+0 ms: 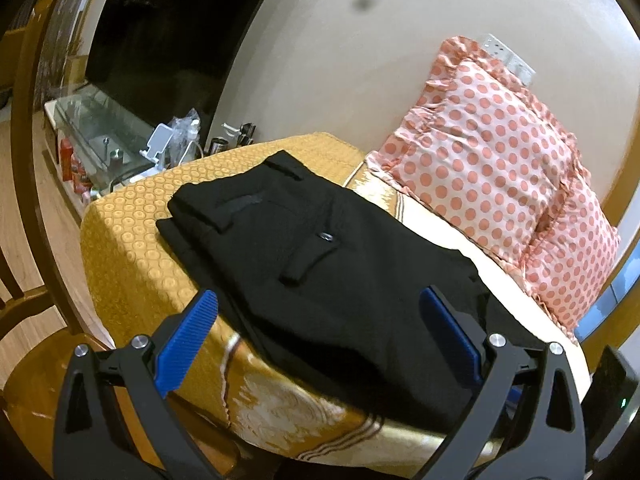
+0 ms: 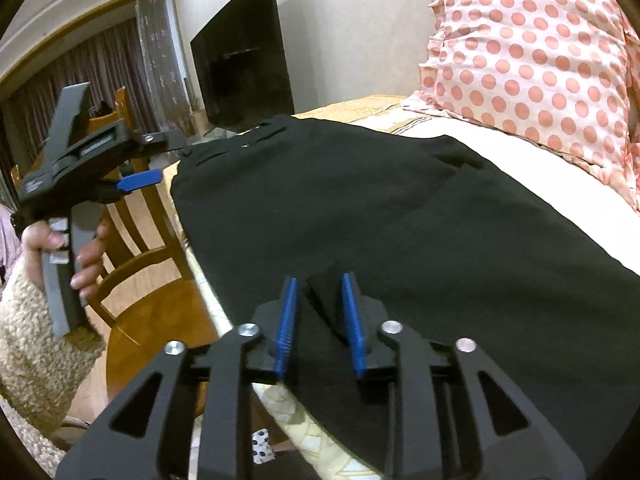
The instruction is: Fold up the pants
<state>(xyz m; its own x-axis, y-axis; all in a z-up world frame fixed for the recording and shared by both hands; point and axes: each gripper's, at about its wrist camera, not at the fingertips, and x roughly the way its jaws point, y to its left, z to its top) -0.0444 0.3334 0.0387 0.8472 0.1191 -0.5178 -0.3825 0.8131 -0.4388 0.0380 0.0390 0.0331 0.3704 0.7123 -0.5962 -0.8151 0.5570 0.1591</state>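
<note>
Black pants [image 1: 320, 248] lie folded on the yellow patterned bed cover [image 1: 132, 240], waistband and belt loops at the far end. My left gripper [image 1: 320, 304] is open and empty, its blue pads wide apart just above the near part of the pants. In the right wrist view the pants [image 2: 380, 200] fill the middle. My right gripper [image 2: 320, 280] is closed down on a raised fold of the black fabric between its blue pads [image 2: 352, 312]. The left gripper [image 2: 136, 180] also shows there, held in a hand at the left, beside the pants' far edge.
A pink polka-dot pillow [image 1: 500, 168] leans on the wall at the right. A dark TV [image 1: 160, 40] and a cluttered glass stand [image 1: 104, 136] sit at the left rear. A wooden chair [image 2: 140, 264] stands by the bed's left edge.
</note>
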